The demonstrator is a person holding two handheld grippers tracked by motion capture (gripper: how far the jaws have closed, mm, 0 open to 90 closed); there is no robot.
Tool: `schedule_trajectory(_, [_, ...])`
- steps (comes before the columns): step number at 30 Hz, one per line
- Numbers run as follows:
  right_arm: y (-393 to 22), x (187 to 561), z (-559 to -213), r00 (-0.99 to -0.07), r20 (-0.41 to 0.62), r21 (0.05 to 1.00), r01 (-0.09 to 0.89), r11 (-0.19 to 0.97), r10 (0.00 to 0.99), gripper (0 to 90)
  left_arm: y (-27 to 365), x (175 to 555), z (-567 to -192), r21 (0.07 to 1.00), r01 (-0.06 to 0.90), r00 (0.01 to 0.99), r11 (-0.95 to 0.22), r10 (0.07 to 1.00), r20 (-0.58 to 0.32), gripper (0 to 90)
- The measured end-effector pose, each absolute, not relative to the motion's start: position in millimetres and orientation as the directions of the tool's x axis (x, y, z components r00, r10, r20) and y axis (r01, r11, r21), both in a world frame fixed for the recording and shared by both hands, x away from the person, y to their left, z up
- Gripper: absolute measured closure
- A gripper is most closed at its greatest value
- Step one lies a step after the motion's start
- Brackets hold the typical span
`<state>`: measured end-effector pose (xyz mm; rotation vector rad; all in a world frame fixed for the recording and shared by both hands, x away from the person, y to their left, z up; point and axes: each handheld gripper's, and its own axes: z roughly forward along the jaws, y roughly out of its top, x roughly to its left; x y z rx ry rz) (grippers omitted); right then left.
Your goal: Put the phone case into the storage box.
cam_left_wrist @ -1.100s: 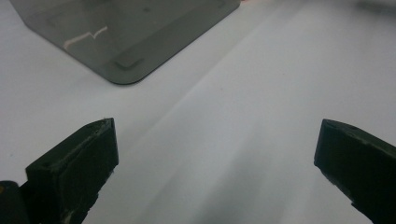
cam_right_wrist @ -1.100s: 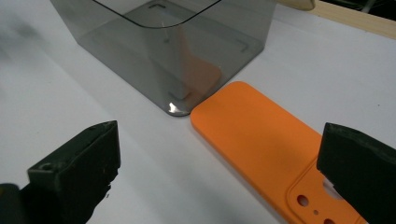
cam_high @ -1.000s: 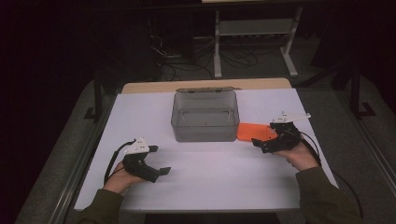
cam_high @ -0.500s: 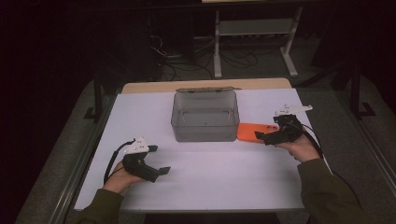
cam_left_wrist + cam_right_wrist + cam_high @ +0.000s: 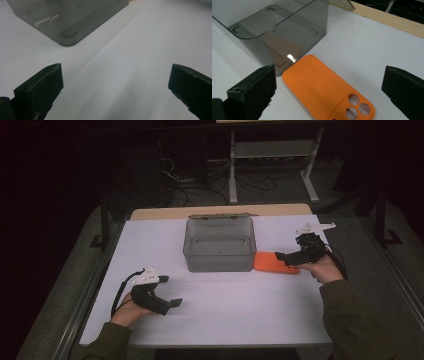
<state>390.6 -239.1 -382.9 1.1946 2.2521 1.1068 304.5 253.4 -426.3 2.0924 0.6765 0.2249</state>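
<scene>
From the high view, I have the right gripper (image 5: 289, 257) at the near end of the orange phone case (image 5: 272, 262), which lies flat on the white desk (image 5: 250, 315) just right of the smoky clear box (image 5: 219, 244), its far end close to the box's wall. My left gripper (image 5: 167, 304) rests low at the near left of the desk, well apart from both, jaws apart and holding nothing. I judge the step in hand to be picking up the case, likely to go into the box, so I want the left gripper kept out of the way.

In the left gripper view, the two black jaws stand wide apart over bare white desk, with a corner of the box (image 5: 72, 22) ahead. Nothing lies between them; I leave it parked.

In the right gripper view, the jaws are wide open with the phone case (image 5: 324, 87) lying between them, back up, its camera holes (image 5: 355, 105) nearest me and its far corner at the foot of the box (image 5: 277, 32). Whether it touches the wall I cannot tell. The case is thin and flat, so a plain squeeze across its width may skate over it. I would lower until the jaw tips touch the desk on both long edges, centre the case between them, and close slowly. Gripping near the camera end, I expect it to droop, so I would lift gently and clear the box rim before moving over.
</scene>
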Motion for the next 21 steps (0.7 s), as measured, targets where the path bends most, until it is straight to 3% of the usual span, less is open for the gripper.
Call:
schedule_trajectory(12, [-244,411,-383,-0.532,0.046,0.747,0.580,0.324,0.845,1.9,254,305,-426,0.810,0.380,0.834,-0.447,0.545,-0.090,0.0])
schedule_trajectory(21, [-247,421,-391,-0.494,0.051,0.714,0.625,0.314,0.868,17.3,254,305,-426,0.810,0.378,0.835,-0.448,0.543,-0.090,0.0])
